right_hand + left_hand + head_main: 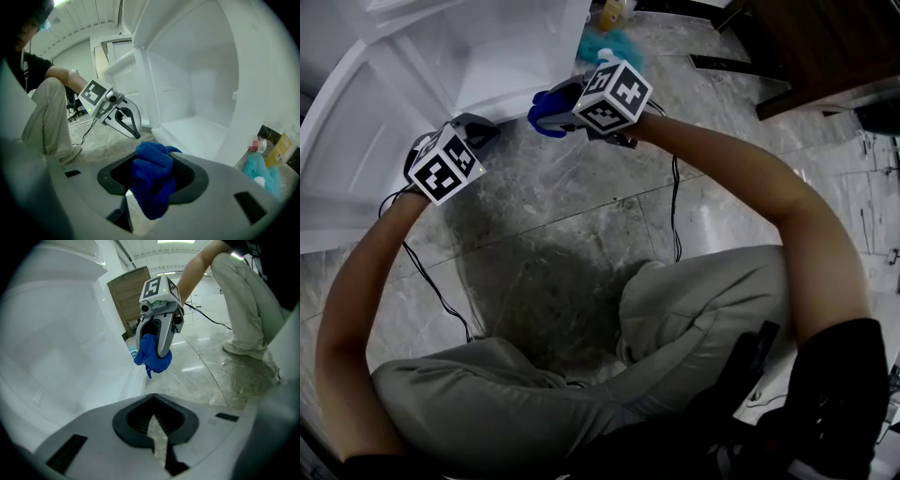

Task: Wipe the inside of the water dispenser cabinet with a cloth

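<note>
Right gripper: jaws are pinching a crumpled blue fabric cloth.
Left gripper: jaws are sitting pressed together, empty.

Your cloth is a deep, even blue with a fine ribbed texture, and the cabinet you face is plain white all over. The floor is grey stone veined in paler streaks, your trousers are a dull khaki, your shoe is pale grey, your sleeve and the cables are black, the fluffy thing is teal, and the furniture shows brown wood grain. Your left gripper and right gripper are both light grey with black round the jaws, and each carries a white cube printed with black square markers.
</note>
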